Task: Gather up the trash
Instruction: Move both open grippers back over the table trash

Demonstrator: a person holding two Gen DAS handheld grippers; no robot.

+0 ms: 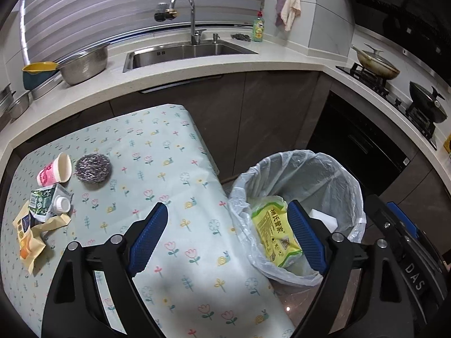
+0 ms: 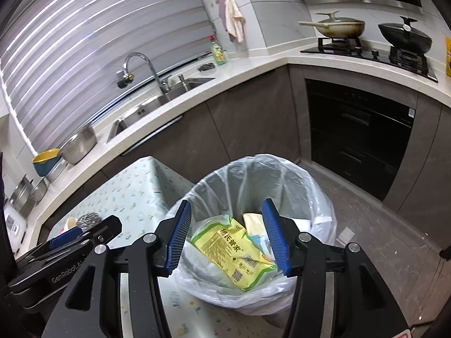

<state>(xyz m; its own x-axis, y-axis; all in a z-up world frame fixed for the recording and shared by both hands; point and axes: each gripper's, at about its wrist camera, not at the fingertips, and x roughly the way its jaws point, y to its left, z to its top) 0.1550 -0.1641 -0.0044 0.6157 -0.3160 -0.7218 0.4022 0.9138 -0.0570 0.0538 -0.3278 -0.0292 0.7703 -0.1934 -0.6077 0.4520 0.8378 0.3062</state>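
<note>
A bin lined with a clear bag (image 1: 318, 169) (image 2: 318, 197) stands on the floor right of a small table with a flowered cloth (image 1: 174, 191) (image 2: 129, 194). A yellow-green packet (image 1: 274, 233) (image 2: 234, 253) lies inside it with other wrappers. On the table's left lie a pink paper cup (image 1: 56, 169), a steel scourer (image 1: 93, 167) (image 2: 88, 219), a crushed green carton (image 1: 50, 201) and a tan wrapper (image 1: 31, 236). My left gripper (image 1: 228, 239) is open and empty over the table's right edge. My right gripper (image 2: 228, 239) is open and empty above the bin.
A counter with a sink (image 1: 191, 52) (image 2: 157, 104), a steel colander (image 1: 84, 64) and a soap bottle (image 1: 258, 28) runs behind. A stove with two pans (image 2: 369, 33) sits to the right, above a dark oven front (image 2: 358, 129).
</note>
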